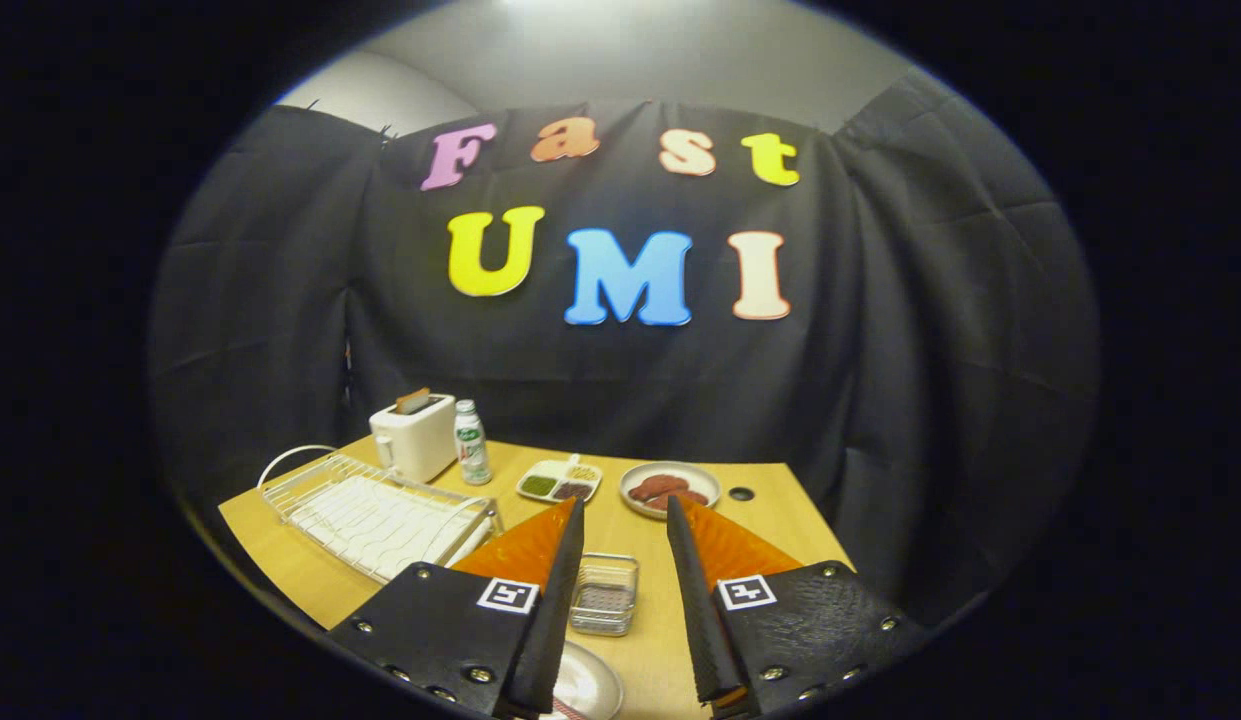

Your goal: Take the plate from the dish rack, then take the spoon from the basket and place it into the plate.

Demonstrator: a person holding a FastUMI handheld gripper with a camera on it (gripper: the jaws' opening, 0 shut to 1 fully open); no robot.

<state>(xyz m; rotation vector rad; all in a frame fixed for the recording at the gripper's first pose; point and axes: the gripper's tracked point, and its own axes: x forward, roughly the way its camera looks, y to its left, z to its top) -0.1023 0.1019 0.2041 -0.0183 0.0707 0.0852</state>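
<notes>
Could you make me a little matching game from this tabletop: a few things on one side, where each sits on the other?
Things:
1. White toaster
2. Small clear wire-mesh basket
3. Round plate of reddish-brown food
4. White wire dish rack

Places:
A. Between the fingers of the open tool
B. Beside the small bottle, at the back
C. Beyond the fingers, next to the divided tray
D. In front of the toaster

Pairs: 1-B, 2-A, 3-C, 4-D
</notes>
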